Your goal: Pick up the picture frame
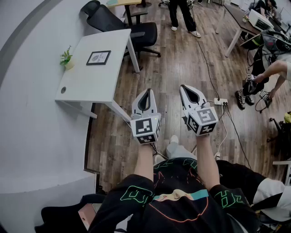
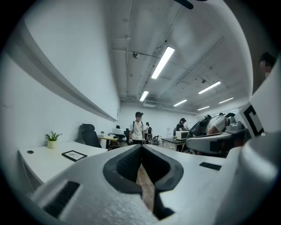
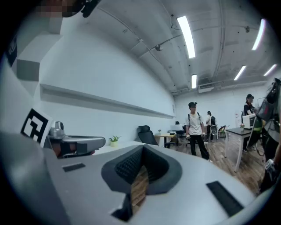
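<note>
Both grippers are held out level and side by side above the wooden floor (image 1: 182, 63), clear of all furniture. Left gripper (image 1: 147, 92): I read its jaws as fully closed, tip against tip, with nothing between them; in the left gripper view only floor boards show through the hollow behind the tips. Right gripper (image 1: 185, 88): same condition, jaws closed on nothing, with floor boards showing through the hollow in the right gripper view. The picture frame (image 1: 98, 57) has a dark border and a pale insert, and it lies flat on the white counter (image 1: 86, 84). In the head view it sits ahead of the left gripper and off to its left, well apart from both sets of jaws, and the right gripper is the farther of the two. In the left gripper view the frame appears low at the left of the picture, to the left of the closed tips and not in line with them. A small potted plant (image 1: 67, 58) stands on the counter near the frame, on the wall side of it. A black office chair (image 1: 107, 20) stands past the far end of the counter. A person (image 1: 182, 13) stands farther down the room.
</note>
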Tool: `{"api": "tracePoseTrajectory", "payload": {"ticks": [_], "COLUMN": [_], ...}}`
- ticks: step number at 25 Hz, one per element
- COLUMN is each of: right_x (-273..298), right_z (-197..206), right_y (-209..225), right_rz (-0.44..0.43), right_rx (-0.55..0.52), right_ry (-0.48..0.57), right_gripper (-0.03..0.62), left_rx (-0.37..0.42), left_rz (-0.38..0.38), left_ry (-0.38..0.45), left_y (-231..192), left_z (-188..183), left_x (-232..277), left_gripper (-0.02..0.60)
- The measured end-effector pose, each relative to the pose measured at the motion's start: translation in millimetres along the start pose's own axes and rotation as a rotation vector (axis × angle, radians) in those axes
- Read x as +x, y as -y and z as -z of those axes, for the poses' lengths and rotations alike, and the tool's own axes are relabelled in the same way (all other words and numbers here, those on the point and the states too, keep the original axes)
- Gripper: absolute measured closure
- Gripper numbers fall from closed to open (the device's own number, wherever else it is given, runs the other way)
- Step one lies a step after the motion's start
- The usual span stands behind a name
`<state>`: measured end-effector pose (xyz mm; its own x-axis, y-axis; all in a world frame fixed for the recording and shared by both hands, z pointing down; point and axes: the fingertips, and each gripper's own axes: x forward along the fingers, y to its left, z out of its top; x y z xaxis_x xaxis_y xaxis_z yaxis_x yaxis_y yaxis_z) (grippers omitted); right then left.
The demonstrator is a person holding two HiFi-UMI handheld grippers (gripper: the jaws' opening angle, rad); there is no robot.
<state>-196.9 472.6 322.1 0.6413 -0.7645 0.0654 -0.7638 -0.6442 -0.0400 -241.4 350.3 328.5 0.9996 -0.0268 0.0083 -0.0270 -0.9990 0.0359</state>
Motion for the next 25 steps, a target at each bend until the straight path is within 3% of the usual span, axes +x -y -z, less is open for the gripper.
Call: {"api": "tracePoseTrajectory", "payload": {"ticks": [11,25], "right_x": [41,124], "right_z": [-1,-5], "right_y": [56,116], "right_rz": [0.045,-0.031], "right_rx": [0.01,0.058], "right_ry": [-0.024,-0.016], "right_gripper": [0.589,0.589], "left_rx": [-0.002,0.015], "left_rz": [0.0,-0.08], "left_ry": [-0.008,-0.018], "left_y": [-1,-30], "left_z": [0,1], "left_x": [66,149], "left_gripper": [0.577,0.577]}}
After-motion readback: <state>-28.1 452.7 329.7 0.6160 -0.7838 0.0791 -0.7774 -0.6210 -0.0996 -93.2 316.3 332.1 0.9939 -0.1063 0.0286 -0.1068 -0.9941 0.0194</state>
